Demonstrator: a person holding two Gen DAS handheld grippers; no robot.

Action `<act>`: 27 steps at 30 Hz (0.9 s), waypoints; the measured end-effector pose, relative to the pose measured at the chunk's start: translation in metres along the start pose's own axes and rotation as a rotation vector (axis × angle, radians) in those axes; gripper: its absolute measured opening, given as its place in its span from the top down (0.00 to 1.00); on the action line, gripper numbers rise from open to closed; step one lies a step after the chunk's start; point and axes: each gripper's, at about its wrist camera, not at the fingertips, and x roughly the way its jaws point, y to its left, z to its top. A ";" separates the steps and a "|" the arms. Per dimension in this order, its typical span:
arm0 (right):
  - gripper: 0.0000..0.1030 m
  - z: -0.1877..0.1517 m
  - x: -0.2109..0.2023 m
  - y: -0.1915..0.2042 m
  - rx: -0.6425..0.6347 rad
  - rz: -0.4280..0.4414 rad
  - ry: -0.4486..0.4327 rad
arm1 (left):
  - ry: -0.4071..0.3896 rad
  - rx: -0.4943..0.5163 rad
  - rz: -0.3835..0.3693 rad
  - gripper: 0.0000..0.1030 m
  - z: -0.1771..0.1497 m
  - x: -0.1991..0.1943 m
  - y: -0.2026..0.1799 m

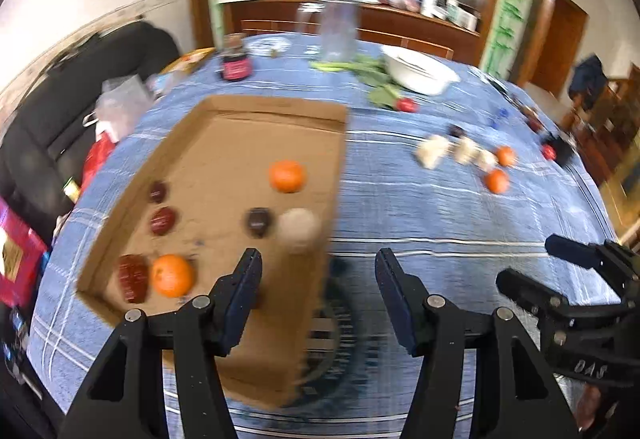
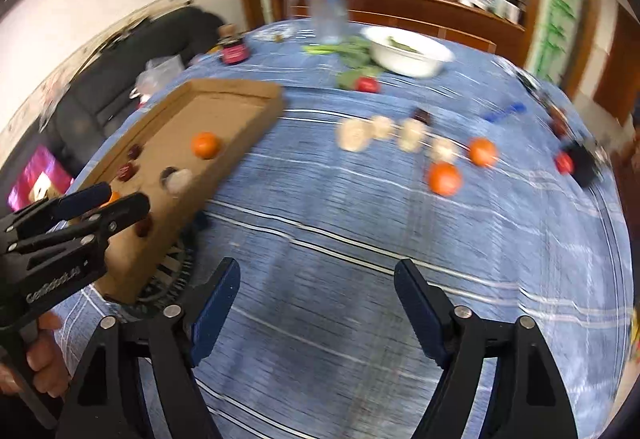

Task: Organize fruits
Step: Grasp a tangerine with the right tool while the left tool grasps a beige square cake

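Left gripper (image 1: pixel 318 271): jaws parted, nothing between the dark ribbed pads, positioned over the near right wall of the cardboard tray (image 1: pixel 256 107). Right gripper (image 2: pixel 316 281): jaws spread wide, empty, above bare blue plaid cloth covering the bench (image 2: pixel 360 223).

Tray: shallow, rectangular, brown corrugated board with low folded walls, lying on the left part of the bench. Contents, left wrist view:
- round orange fruit (image 1: pixel 287 176) near the right wall, glossy skin;
- second orange fruit (image 1: pixel 173 275) in the near left corner, touching a dark red wrinkled oblong fruit (image 1: pixel 133 278);
- two smaller dark red fruits (image 1: pixel 163 221) along the left wall;
- dark purple round fruit (image 1: pixel 259 223) just beside a pale, matte round piece (image 1: pixel 299 227).

Outside the tray, right wrist view: row of pale lumpy pieces (image 2: pixel 354 135) and two orange fruits (image 2: pixel 445 179) well apart from the tray on the right of the cloth. White round bowl (image 2: pixel 408 55) with green leaves at the far end. Image blurred; finer surface detail not discernible.
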 end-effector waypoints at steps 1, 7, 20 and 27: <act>0.18 -0.003 -0.003 -0.013 0.026 -0.010 -0.001 | -0.005 0.015 -0.004 0.44 0.001 0.000 -0.010; 0.18 -0.012 -0.013 -0.087 0.149 -0.111 -0.029 | 0.026 0.058 -0.041 0.41 0.013 0.007 -0.051; 0.18 0.043 0.057 -0.114 0.095 -0.045 -0.004 | 0.025 0.144 0.053 0.35 0.071 0.042 -0.089; 0.53 0.056 0.098 -0.109 0.046 -0.036 0.020 | 0.095 0.167 0.008 0.35 0.089 0.089 -0.090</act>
